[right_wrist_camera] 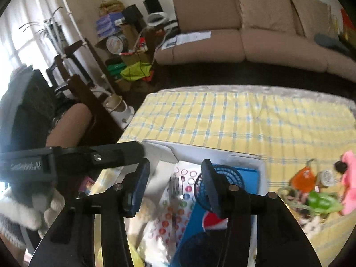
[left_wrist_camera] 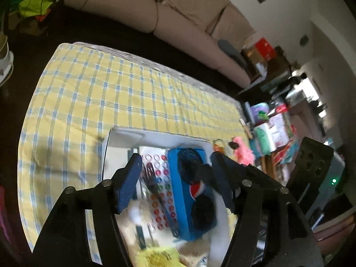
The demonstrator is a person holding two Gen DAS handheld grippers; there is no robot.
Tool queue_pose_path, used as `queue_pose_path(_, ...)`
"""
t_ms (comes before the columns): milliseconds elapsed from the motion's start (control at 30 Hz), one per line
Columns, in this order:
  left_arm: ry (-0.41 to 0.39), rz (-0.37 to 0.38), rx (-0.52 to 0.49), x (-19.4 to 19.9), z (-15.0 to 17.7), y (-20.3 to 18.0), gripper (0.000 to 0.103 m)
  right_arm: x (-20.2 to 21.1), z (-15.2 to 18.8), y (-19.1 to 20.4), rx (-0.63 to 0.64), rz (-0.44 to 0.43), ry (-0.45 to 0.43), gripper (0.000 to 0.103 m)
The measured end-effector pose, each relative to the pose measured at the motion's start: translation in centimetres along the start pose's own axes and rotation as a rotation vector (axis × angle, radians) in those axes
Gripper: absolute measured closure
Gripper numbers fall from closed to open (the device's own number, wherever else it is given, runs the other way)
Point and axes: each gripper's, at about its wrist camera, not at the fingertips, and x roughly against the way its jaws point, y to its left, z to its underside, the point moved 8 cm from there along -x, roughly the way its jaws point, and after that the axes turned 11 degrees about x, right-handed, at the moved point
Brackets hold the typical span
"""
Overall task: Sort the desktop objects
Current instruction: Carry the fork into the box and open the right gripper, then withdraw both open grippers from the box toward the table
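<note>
The beige sofa (right_wrist_camera: pixel 255 37) fills the room from twelve to two o'clock in the right wrist view, with stacked boxes and a floor lamp toward ten. Before it lies the tabletop (right_wrist_camera: pixel 222 120) under a yellow and blue check cloth, bare across its middle. At its near edge sits a white bin (left_wrist_camera: pixel 124 138), already holding a blue twin-fan box (left_wrist_camera: pixel 191 191) with a round red, white and blue logo, a sheet of coloured ring stickers (left_wrist_camera: pixel 160 178) and, at six o'clock, something yellow too blurred to name. At three o'clock from the bin, still on the cloth, lies the unsorted heap: a pink plush (right_wrist_camera: pixel 349 182), an orange tag (right_wrist_camera: pixel 303 176) and a green piece (right_wrist_camera: pixel 322 201).

Both tongs hover over the bin. The left tongs (left_wrist_camera: pixel 175 178) stand wide with nothing between them; the right tongs (right_wrist_camera: pixel 175 189) likewise gape and carry nothing. So the sorting seems to be between placements. The next move probably calls for swinging the right tongs toward three o'clock and closing on one loose item.
</note>
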Motion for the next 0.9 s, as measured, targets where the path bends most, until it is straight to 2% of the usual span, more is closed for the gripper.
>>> queue_pose_path(33,-0.002,0.002,-0.003,0.5,0.4,-0.1,0.04,0.9,0.2,0.2,0.017,0.005,-0.007,0.049)
queue_pose_path(67,-0.01,0.006,-0.018,1.3,1.3,-0.4,0.034,2.0,0.6,0.4,0.035,0.01,-0.012,0.047)
queue_pose_path(133,-0.02,0.01,-0.043,2.5,2.5,-1.0,0.025,3.8,1.7,0.6,0.054,0.024,-0.013,0.034)
queue_pose_path(200,-0.036,0.01,-0.071,3.7,4.4,-1.8,0.014,5.5,3.4,0.6,0.063,0.021,-0.008,0.028)
queue_pose_path(300,-0.051,-0.011,-0.099,4.6,7.2,-2.8,0.005,6.8,5.4,0.6,0.068,0.018,0.009,0.027)
queue_pose_path(500,-0.006,-0.044,-0.091,5.0,12.0,-2.6,0.004,9.2,9.2,1.3,0.059,0.034,0.032,0.027)
queue_pose_path(733,-0.022,-0.076,-0.067,6.8,15.7,-1.3,0.004,11.5,11.7,2.3,0.046,0.054,0.035,0.027)
queue_pose_path(900,-0.027,-0.124,-0.065,7.8,18.2,0.0,0.004,12.7,12.9,3.1,0.041,0.055,0.028,0.027)
